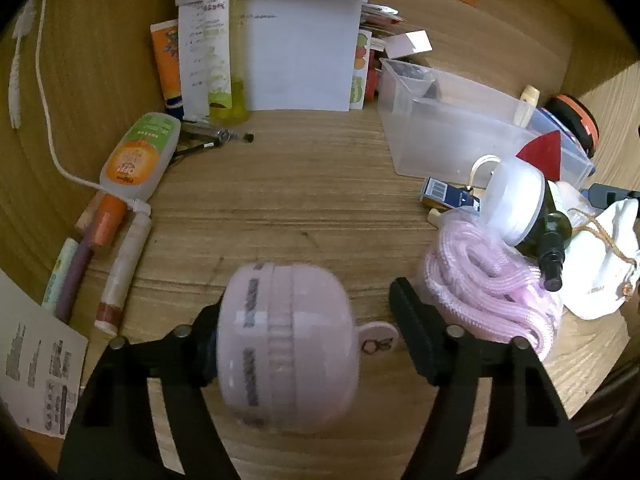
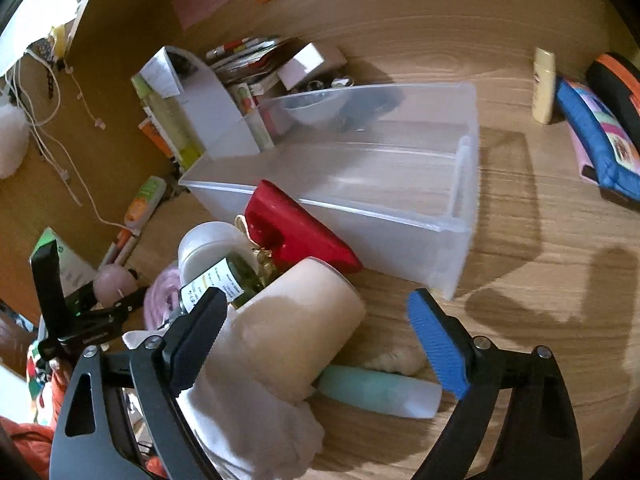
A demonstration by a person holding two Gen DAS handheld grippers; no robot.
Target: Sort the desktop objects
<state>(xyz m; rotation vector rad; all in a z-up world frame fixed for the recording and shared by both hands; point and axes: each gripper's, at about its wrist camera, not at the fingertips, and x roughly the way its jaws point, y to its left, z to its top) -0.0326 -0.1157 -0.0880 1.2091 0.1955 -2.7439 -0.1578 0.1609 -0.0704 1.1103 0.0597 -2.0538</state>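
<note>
My left gripper (image 1: 310, 334) is open. A pink round container (image 1: 286, 346) lies between its fingers against the left finger, with a gap to the right finger; it looks blurred. It also shows in the right wrist view (image 2: 114, 282), next to the left gripper (image 2: 120, 300). My right gripper (image 2: 320, 342) is open over a beige cylinder (image 2: 296, 320) that lies on a white cloth (image 2: 256, 424). A clear plastic bin (image 1: 460, 136) (image 2: 360, 184) stands on the wooden desk (image 1: 300, 200).
A pink rope coil (image 1: 488, 280), a dark green bottle (image 1: 548, 236), a white jar (image 1: 514, 200), a red object (image 2: 296, 232) and a mint tube (image 2: 380, 394) lie by the bin. Bottles and tubes (image 1: 136, 160) lie at left. Papers (image 1: 296, 52) stand at back.
</note>
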